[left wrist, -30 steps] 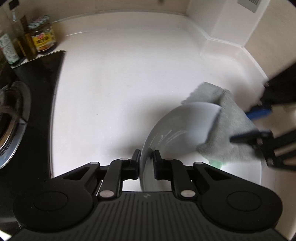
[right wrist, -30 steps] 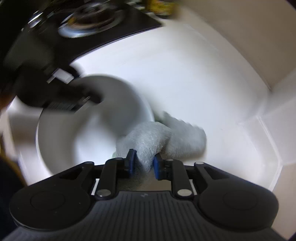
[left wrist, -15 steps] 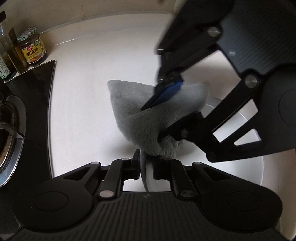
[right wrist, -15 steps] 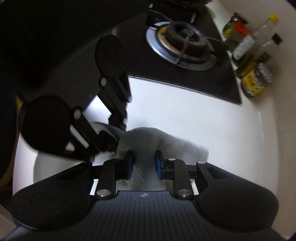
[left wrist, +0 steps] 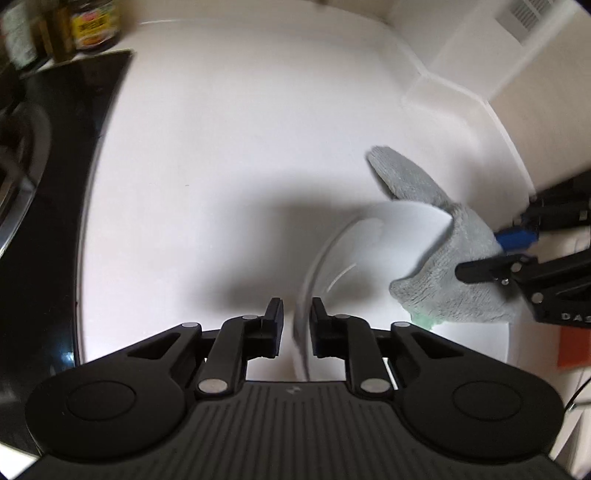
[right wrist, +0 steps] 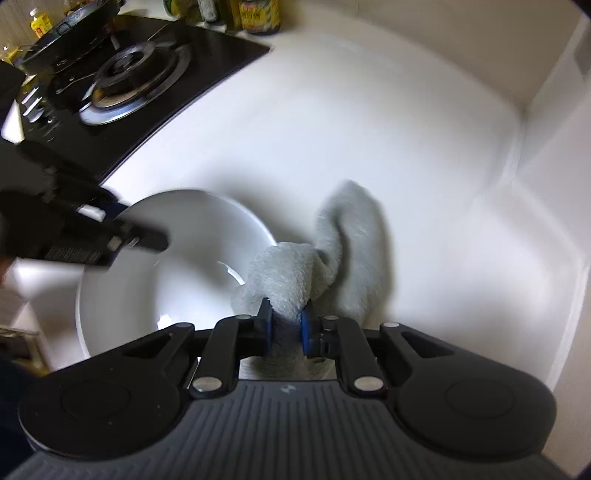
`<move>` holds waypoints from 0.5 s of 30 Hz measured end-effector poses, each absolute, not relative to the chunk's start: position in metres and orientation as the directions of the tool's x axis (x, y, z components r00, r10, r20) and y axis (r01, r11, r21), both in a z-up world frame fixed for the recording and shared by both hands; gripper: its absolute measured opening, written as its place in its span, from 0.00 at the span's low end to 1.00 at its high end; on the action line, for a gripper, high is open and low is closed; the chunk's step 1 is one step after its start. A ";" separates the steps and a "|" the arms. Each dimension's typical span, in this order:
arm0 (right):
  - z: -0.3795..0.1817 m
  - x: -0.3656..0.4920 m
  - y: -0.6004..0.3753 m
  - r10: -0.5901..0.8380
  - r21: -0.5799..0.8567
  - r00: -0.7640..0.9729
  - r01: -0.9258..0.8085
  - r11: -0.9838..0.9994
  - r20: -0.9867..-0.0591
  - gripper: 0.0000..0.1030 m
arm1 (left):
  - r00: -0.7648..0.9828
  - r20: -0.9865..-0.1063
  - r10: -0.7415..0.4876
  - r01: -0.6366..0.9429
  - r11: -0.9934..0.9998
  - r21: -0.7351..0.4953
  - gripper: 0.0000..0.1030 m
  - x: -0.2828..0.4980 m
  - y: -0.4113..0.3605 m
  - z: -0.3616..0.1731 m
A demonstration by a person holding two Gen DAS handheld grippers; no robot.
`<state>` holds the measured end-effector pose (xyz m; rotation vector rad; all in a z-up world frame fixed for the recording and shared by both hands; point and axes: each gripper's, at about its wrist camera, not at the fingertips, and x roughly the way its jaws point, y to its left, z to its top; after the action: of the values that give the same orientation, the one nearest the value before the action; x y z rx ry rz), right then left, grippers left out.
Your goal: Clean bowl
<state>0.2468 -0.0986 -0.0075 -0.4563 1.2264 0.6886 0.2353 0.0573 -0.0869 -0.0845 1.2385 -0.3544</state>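
Left wrist view showed the left gripper [left wrist: 297, 328], its jaws just closing, pinching the bowl [left wrist: 373, 254] rim at lower centre; the right gripper [right wrist: 286, 326], also just closing, squeezed the cloth [right wrist: 295, 273]. Hard wiping might tip the thinly held bowl.

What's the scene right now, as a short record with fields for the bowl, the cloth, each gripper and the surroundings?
bowl: white bowl, on the white counter
cloth: grey cloth, draped over the bowl's rim
left gripper: jaws astride the bowl's rim
right gripper: jaws pinching the cloth
surroundings: gas stove, jars behind
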 end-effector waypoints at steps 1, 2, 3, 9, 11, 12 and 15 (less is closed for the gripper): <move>-0.007 0.244 -0.095 0.224 0.025 0.175 -0.732 0.681 -0.959 0.15 | 0.279 -0.913 -0.299 0.246 0.941 -0.233 0.09 0.235 0.053 -0.086; -0.006 0.242 -0.088 0.210 -0.017 0.188 -0.783 0.622 -0.959 0.16 | 0.281 -0.915 -0.288 0.267 0.940 -0.214 0.10 0.235 0.050 -0.086; -0.006 0.242 -0.079 0.197 -0.058 0.202 -0.825 0.562 -0.959 0.16 | 0.282 -0.916 -0.286 0.282 0.937 -0.206 0.10 0.235 0.049 -0.086; -0.007 0.246 -0.020 0.232 -0.211 0.222 -0.975 0.073 -0.947 0.17 | 0.282 -0.913 -0.294 0.332 0.923 -0.195 0.09 0.234 0.047 -0.087; -0.006 0.241 -0.003 0.275 -0.221 0.181 -0.967 -0.124 -0.944 0.18 | 0.285 -0.912 -0.294 0.333 0.923 -0.194 0.09 0.234 0.047 -0.088; -0.006 0.240 0.005 0.299 -0.206 0.149 -0.963 -0.173 -0.943 0.19 | 0.286 -0.913 -0.292 0.332 0.924 -0.192 0.09 0.234 0.047 -0.088; 0.000 0.232 0.015 0.337 -0.156 0.072 -0.961 -0.230 -0.939 0.20 | 0.298 -0.911 -0.283 0.326 0.928 -0.182 0.11 0.234 0.047 -0.089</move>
<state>0.2317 0.0147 0.0004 -1.1876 0.7446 1.4411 0.2344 0.0468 -0.0886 0.0408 1.2015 -0.4049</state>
